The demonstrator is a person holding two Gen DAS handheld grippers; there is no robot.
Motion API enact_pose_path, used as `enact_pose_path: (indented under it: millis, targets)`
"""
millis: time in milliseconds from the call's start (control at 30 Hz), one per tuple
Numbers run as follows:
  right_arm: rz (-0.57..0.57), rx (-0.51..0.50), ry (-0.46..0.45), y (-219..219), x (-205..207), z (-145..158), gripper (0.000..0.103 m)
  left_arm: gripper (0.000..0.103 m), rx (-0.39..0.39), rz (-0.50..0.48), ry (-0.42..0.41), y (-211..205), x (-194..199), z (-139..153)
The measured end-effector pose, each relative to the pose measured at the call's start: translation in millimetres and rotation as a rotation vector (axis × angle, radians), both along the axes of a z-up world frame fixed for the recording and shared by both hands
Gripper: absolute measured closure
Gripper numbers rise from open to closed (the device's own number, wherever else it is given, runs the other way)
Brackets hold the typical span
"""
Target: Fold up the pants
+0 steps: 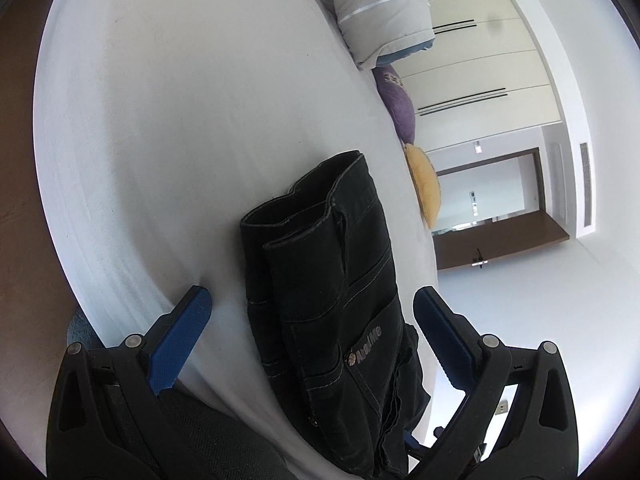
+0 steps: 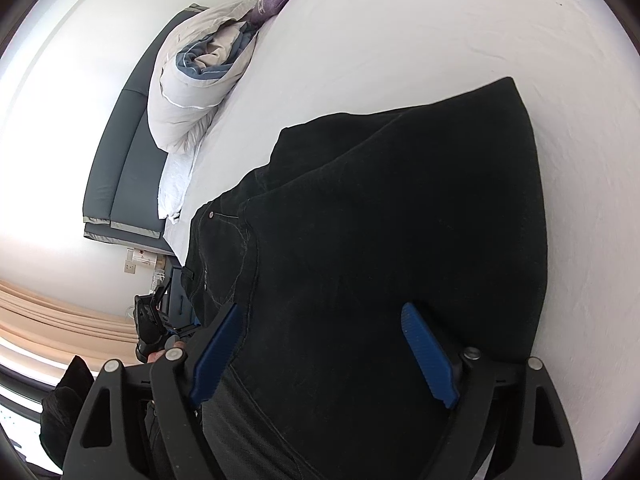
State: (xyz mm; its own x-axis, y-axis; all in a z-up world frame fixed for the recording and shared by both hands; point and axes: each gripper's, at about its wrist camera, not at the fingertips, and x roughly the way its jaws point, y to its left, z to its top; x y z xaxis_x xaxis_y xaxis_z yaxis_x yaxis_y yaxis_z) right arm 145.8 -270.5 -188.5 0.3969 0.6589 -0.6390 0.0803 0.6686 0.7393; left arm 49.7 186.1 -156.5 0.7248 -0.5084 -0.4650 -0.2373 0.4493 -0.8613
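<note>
Black jeans [image 1: 332,280] lie folded in a stack on the white bed [image 1: 180,120], hems at the far end, back pocket with a label near me. My left gripper [image 1: 312,300] is open, its blue fingers [image 1: 180,336] standing on either side of the stack near the waist. In the right wrist view the jeans [image 2: 400,220] fill the middle. My right gripper [image 2: 320,312] is open just over the dark cloth, one blue finger [image 2: 428,356] on the fabric, the other at its edge. The left gripper [image 2: 150,320] shows small at the bed's edge.
A rolled grey-white duvet [image 1: 380,8] lies at the bed's head, also in the right wrist view [image 2: 192,80]. A purple cushion [image 1: 396,100] and a yellow cushion [image 1: 424,184] sit along the far edge. A dark headboard [image 2: 120,168] stands behind. White wardrobe doors [image 1: 480,60] are beyond.
</note>
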Motion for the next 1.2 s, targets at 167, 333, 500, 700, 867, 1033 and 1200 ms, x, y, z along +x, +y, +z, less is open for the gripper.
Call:
enact_pose_path:
  millis: [167, 333, 500, 700, 867, 1033, 1200]
  targets:
    - [0.002, -0.006, 0.000, 1.1, -0.3, 0.4, 0.018, 0.013, -0.031, -0.015, -0.032, -5.5, 2.1, 4.7]
    - [0.002, -0.007, -0.001, 1.0, -0.5, 0.8, 0.018, 0.019, -0.079, -0.011, -0.023, -6.6, 6.7, -3.5]
    - [0.002, -0.005, 0.000, 0.4, -0.1, 0.7, 0.018, 0.058, -0.105, -0.001, 0.021, -2.6, 12.7, -12.3]
    - [0.003, -0.016, 0.004, 0.6, 0.7, 0.7, 0.020, 0.076, -0.087, 0.023, 0.059, -6.9, 19.0, -11.2]
    - [0.000, -0.043, 0.015, 2.2, 1.9, 1.6, 0.023, 0.084, -0.047, 0.050, 0.064, -11.7, 17.3, -2.6]
    - [0.014, -0.099, 0.002, 8.4, 1.5, 5.0, 0.023, 0.087, 0.139, 0.030, 0.051, -32.1, 24.5, 32.4]
    - [0.003, -0.093, -0.009, 7.0, -1.1, 6.0, 0.023, 0.087, 0.469, -0.119, -0.067, -99.4, 32.4, 102.4]
